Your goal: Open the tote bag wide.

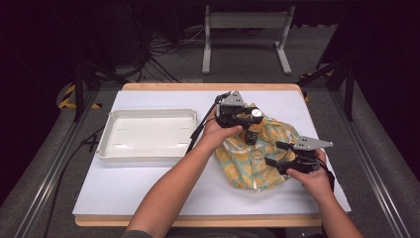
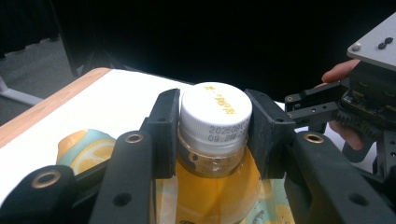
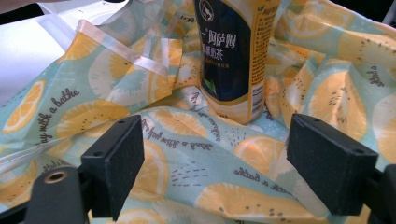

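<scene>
A bottle (image 1: 252, 133) of amber drink with a white cap (image 2: 216, 112) and a dark label (image 3: 236, 51) stands upright in the folds of a lemon-print bag (image 1: 247, 166). My left gripper (image 1: 254, 122) comes at it from the left. Its two black pads (image 2: 164, 130) sit against the cap and neck on either side (image 2: 215, 135). My right gripper (image 1: 273, 153) is at the bag's right side with its jaws wide apart (image 3: 212, 163) above the printed fabric (image 3: 187, 163), a short way from the bottle's base, and also appears at the right of the left gripper view (image 2: 336, 107).
A white shallow tray (image 1: 106, 134) with nothing in it lies on the left half of the white mat (image 1: 148, 183). The wooden table edge (image 1: 198, 221) runs along the front. A metal stand (image 1: 245, 22) and cables are on the floor beyond the table.
</scene>
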The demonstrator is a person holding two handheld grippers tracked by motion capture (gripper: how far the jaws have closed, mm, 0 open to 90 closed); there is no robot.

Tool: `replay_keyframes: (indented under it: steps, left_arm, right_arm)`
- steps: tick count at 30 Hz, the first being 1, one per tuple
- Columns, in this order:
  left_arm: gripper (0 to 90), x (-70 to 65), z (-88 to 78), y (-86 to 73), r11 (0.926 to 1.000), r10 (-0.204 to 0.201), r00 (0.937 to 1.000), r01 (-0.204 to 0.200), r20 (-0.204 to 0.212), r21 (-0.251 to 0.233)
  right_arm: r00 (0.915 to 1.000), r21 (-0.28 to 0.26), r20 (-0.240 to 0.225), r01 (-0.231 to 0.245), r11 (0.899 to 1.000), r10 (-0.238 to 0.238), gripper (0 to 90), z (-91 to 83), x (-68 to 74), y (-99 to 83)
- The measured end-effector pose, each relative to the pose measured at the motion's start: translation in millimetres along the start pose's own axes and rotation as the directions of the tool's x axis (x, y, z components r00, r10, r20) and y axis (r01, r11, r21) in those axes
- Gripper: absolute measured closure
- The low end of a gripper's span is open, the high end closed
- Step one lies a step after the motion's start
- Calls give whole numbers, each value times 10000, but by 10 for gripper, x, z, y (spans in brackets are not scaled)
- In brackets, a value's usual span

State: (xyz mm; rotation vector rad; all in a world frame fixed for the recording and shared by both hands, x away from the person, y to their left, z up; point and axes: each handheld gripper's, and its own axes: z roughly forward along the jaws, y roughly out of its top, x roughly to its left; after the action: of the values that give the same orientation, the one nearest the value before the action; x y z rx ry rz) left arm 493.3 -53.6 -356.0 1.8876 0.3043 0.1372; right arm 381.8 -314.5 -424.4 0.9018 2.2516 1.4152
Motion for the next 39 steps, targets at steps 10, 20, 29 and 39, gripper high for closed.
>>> replay_keyframes:
  steps: [10,20,29,39]
  left_arm:
    - [587,-50,-25,71,9996,213,9998,-213,-17,176]
    - [587,-91,-150,238,9990,435,9990,-435,82,33]
    - [588,-119,-230,349,9988,478,9985,-475,264,-125]
    - [587,-159,-353,470,9985,454,9986,-445,282,-332]
  right_arm:
    - [10000,-24,-19,-31,10000,31,196,-8,-1,-1]
    - [10000,-100,-21,-58,9999,58,196,-17,2,-2]
    - [10000,-84,-60,-45,10000,44,196,-4,4,-5]
    - [9999,-82,-107,-37,10000,36,196,-7,10,-6]
